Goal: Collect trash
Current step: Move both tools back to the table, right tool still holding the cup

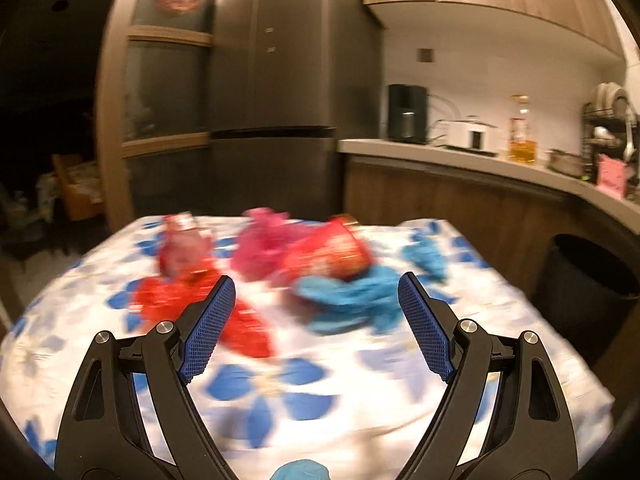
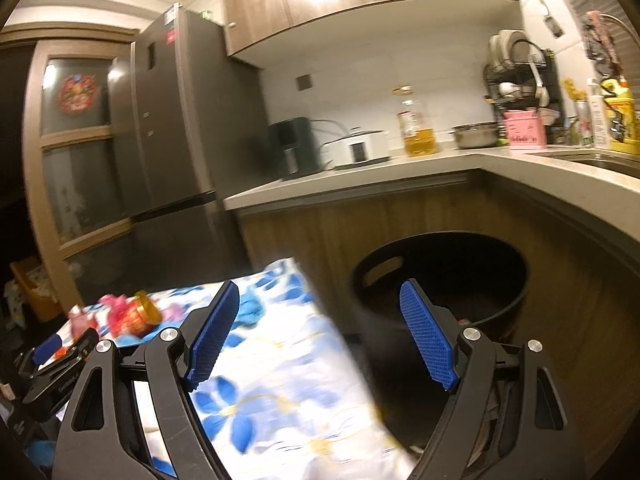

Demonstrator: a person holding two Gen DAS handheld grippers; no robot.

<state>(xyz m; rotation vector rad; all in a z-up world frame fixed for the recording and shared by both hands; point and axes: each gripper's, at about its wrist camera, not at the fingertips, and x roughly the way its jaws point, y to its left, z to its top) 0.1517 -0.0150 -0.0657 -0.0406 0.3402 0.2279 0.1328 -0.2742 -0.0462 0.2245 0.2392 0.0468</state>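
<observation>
Over the near part of the table, with its white cloth of blue flowers, I have the left gripper spread wide, nothing between its blue pads. Just past its tips the trash lies blurred toward the far edge: a blue crumpled wrapper, a red wrapper, a red cup on its side, pink crumpled paper and a pinkish packet. My right gripper is likewise wide apart and empty, hanging off the table's right edge, in front of the black bin that stands on the floor beside the wooden counter.
</observation>
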